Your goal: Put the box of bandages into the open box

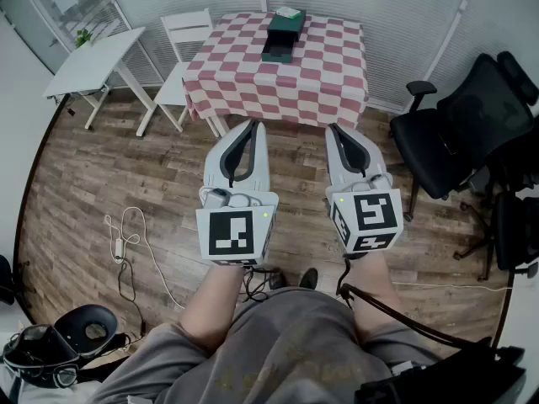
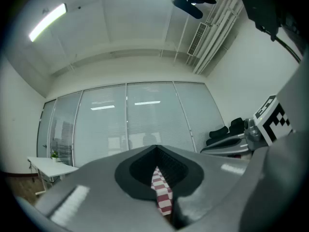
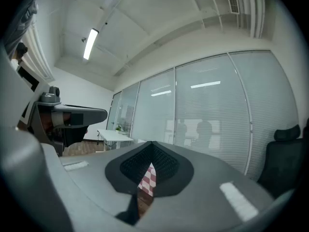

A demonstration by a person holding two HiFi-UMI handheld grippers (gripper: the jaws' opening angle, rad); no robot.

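Two grippers are held side by side above a wood floor [image 1: 93,175], well short of a checked table [image 1: 324,78]. The left gripper [image 1: 252,128] and right gripper [image 1: 335,130] are each seen with jaws pressed together, nothing caught between them. The bandage box [image 1: 289,13] is set at the table's far edge, right against the dark open box [image 1: 280,40]. A black office chair [image 1: 459,133] is parked at right.
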